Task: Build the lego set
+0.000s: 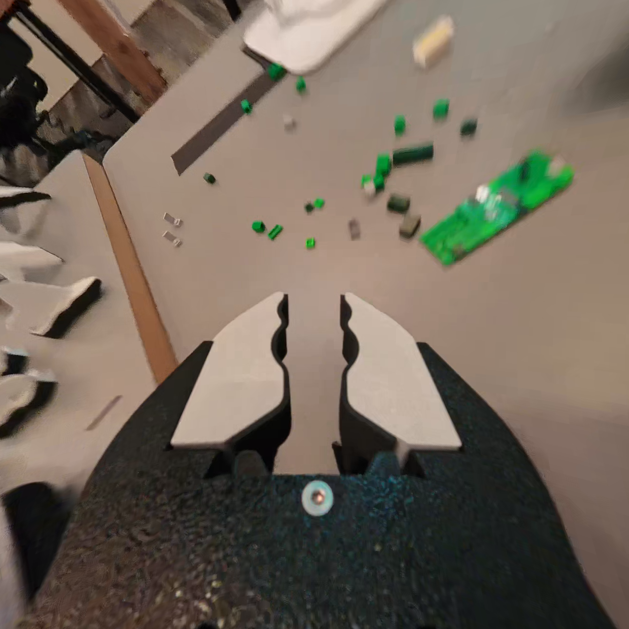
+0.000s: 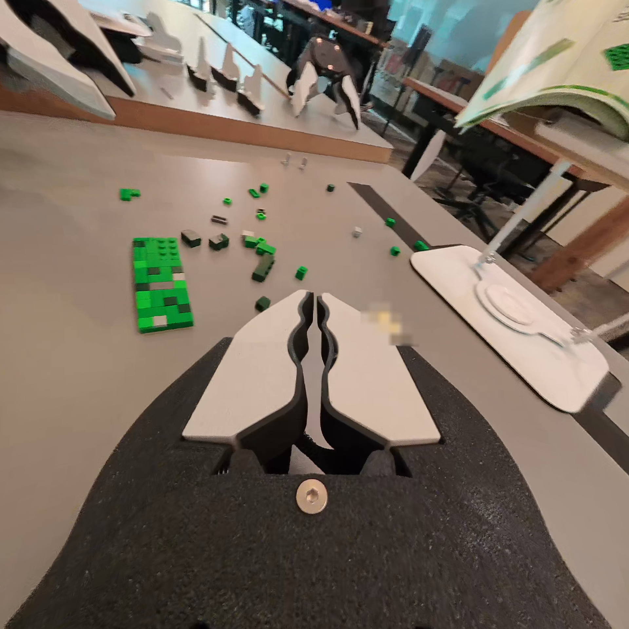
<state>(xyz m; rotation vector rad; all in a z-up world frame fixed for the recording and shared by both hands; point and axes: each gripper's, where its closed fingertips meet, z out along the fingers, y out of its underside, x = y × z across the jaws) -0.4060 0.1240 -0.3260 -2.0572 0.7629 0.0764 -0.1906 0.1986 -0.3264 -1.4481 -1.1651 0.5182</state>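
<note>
Right wrist view shows the partly built flat green brick panel lying on the grey tabletop, a rectangle of bright and dark green tiles with a couple of pale ones, its far end still showing bare studs. Beyond and beside it, loose small green, dark green and grey bricks lie scattered, among them a long dark green brick and a small dark green piece just ahead of the fingertips. The right gripper has its two grey fingers drawn nearly together with only a thin slit between them, and nothing is visible between them. The white stand base sits to the right, holding an open instruction booklet above the table.

In the left wrist view, which is motion-blurred, the left gripper hangs above the table with its fingers spread and nothing between them; the panel lies well ahead to the right, with the loose bricks between.

As a judgement, the build is somewhere in the middle: one layer of the panel is largely tiled, but many pieces remain unplaced and neither tool holds a brick.
</note>
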